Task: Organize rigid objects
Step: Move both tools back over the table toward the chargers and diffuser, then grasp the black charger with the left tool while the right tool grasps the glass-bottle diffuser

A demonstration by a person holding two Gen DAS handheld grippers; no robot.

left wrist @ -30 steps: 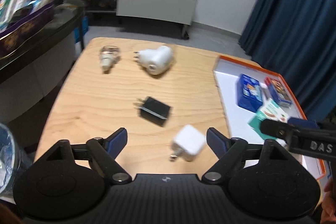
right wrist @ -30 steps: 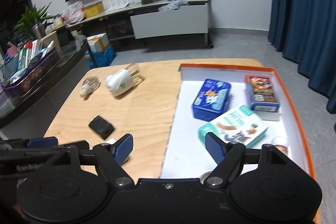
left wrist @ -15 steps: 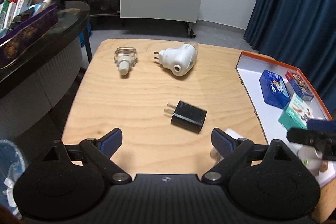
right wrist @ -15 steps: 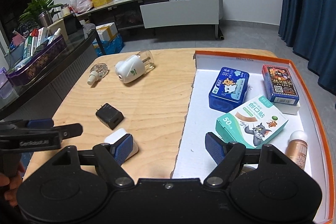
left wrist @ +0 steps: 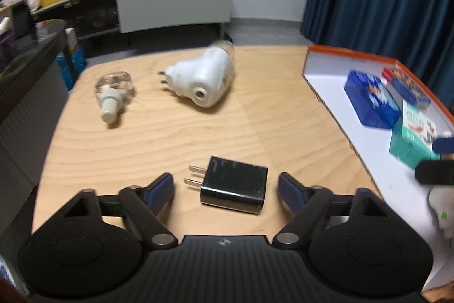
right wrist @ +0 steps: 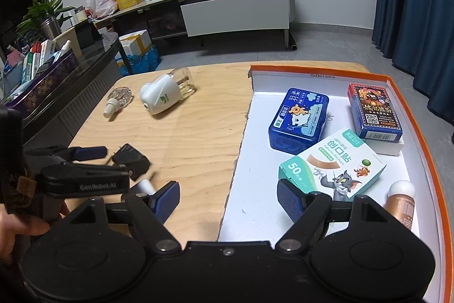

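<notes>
right wrist view alone shows brown bottle (right wrist: 401,206) in tray (right wrist: 420,132)

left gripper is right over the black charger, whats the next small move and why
Probably close the left gripper on the black charger. Its jaws have just been closing, and the charger already lies between the fingers with a gap on each side, so nothing is gripped yet. The box beside it holds the sorted items, so a lift there would likely follow.
</notes>
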